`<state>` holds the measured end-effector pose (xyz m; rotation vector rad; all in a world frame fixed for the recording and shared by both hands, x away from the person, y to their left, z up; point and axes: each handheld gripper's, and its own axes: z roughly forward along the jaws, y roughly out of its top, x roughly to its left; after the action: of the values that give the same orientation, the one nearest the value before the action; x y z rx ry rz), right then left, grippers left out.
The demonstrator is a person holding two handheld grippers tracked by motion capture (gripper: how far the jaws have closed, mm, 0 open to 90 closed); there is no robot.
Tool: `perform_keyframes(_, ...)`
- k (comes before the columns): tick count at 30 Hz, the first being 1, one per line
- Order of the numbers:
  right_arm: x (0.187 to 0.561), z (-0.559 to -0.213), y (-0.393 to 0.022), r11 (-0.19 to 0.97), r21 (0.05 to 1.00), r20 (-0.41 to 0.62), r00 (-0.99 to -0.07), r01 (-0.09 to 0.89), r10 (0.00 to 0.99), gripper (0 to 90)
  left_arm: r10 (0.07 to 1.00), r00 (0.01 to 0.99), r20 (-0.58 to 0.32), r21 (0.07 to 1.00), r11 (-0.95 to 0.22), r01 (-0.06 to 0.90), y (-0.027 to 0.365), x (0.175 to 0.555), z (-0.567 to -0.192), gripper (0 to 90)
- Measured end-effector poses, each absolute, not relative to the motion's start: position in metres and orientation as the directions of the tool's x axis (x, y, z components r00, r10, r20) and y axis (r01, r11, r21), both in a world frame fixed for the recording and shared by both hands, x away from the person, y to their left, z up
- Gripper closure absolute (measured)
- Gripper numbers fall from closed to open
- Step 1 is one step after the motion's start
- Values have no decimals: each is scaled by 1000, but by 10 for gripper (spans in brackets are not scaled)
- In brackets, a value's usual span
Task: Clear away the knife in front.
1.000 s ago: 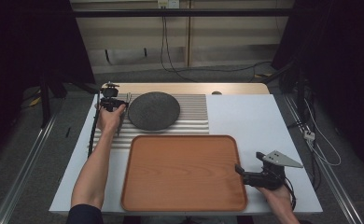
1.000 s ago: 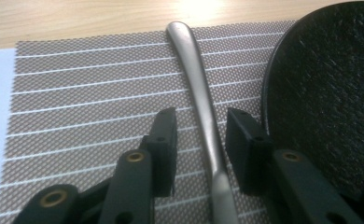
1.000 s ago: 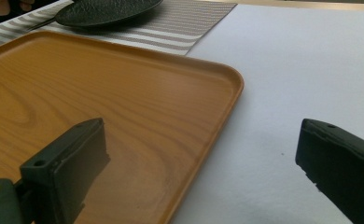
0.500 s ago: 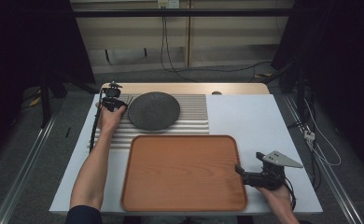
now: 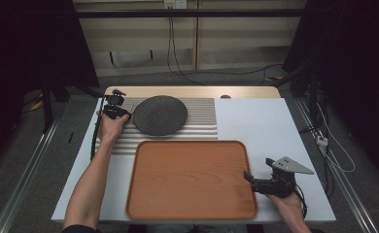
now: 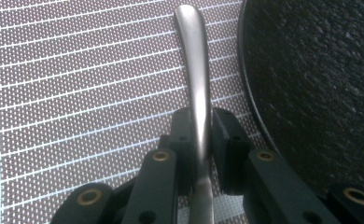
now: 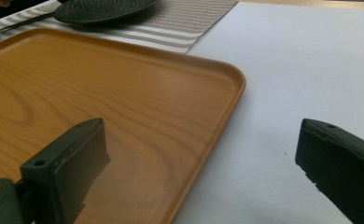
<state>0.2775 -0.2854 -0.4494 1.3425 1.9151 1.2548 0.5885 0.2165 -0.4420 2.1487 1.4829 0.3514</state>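
Observation:
A slim metal utensil handle [image 6: 195, 70] lies on the striped placemat [image 5: 197, 121], just left of a dark grey round plate [image 5: 159, 114]. My left gripper [image 5: 113, 108] has just been closing and now stands shut on that handle, both pads [image 6: 182, 135] pressed against its sides. The plate's rim [image 6: 320, 84] runs along the right of the left gripper view. My right gripper [image 5: 248, 177] is open at the right edge of the wooden tray [image 5: 192, 179]. One of its jaws is over the tray [image 7: 124, 93] and the other over the white table, with nothing held.
The white table [image 5: 255, 121] stretches to the right of the placemat and tray. A bare wooden strip runs along the far edge. Cables trail on the floor beyond and to the right. The plate [image 7: 101, 9] sits far off in the right gripper view.
My left hand has edged slightly toward the near side beside the plate. The right hand and the tray have stayed put.

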Motion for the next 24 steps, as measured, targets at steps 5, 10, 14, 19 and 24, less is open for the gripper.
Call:
perform_keyframes(5,278,-450,-286,95,878,115,-399,469,910,21,926,369,-76,532,-276,801,217,589,-442,791)
perform_keyframes(10,277,-450,-285,97,878,114,-403,468,908,22,926,370,-74,525,-279,804,216,590,-441,791)
perform_keyframes(14,277,-450,-285,97,877,115,-402,470,908,22,928,363,-83,526,-268,807,217,590,-442,785)
perform_keyframes(19,277,-449,-285,101,879,110,-404,467,908,24,930,358,-85,510,-268,817,216,592,-440,796)
perform_keyframes(24,276,-449,-285,102,877,110,-403,469,909,25,937,344,-63,511,-266,818,212,591,-440,799)
